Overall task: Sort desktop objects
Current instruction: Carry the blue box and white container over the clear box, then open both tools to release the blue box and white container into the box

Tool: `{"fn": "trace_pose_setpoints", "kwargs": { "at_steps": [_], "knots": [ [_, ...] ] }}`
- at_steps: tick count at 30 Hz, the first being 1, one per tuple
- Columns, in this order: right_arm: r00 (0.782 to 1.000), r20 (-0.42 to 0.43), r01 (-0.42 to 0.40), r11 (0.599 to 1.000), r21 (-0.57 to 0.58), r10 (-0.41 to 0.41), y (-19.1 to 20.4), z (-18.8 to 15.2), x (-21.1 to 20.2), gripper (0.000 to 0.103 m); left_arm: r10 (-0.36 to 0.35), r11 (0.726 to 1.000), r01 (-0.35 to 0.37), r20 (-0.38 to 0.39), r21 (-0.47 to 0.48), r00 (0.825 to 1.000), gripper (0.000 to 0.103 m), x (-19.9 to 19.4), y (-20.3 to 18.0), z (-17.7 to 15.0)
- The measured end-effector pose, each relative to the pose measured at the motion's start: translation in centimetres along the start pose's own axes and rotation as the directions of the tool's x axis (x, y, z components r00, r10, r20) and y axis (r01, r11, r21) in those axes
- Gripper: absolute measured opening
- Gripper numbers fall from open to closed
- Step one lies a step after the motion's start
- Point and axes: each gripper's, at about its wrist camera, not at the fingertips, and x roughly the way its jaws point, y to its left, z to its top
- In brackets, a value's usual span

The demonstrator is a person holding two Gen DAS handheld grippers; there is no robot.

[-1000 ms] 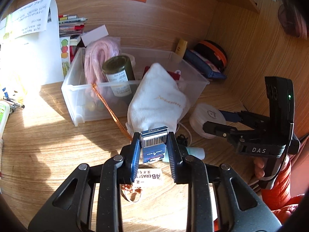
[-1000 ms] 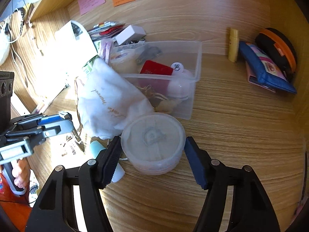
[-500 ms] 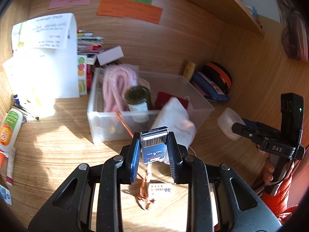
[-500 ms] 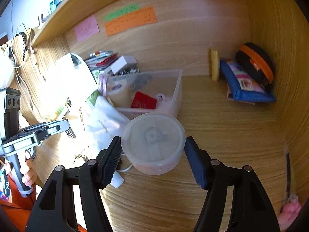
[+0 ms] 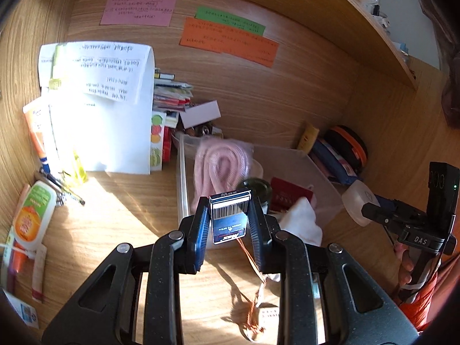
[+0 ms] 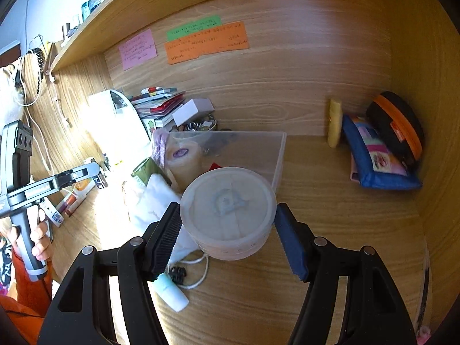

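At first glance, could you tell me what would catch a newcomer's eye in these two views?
The left gripper pinches a small blue staple box upright above the clear plastic bin, where a pink coiled cord lies. The right gripper holds a round translucent container above the desk. Bright sticky notes dot the wooden back wall.

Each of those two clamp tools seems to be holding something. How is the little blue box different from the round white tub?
The blue box is small, flat and rectangular, with a barcode and white print; the round tub is a wide, translucent white cylinder with a faint emblem on its lid. The box fits between nearly closed jaws of the left gripper, while the tub spreads the right gripper wide. Both are held up above the wooden desk, near the clear plastic bin.
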Motion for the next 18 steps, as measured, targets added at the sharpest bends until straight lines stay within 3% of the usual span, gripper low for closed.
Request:
{"fn": "trace_pose_setpoints", "kwargs": {
  "at_steps": [6,18],
  "knots": [
    [1.000,-0.010,-0.002,1.000,0.005,0.002,-0.6,1.3,1.5,0.063,0.003,1.000,-0.003,0.011,0.014,1.000,0.026,1.3,0.4,1.1],
    [0.998,-0.060,0.004,1.000,-0.012,-0.004,-0.3,2.5,4.9,0.063,-0.004,1.000,0.003,-0.045,-0.011,0.999,0.026,4.6,1.7,1.5]
  ]
}}
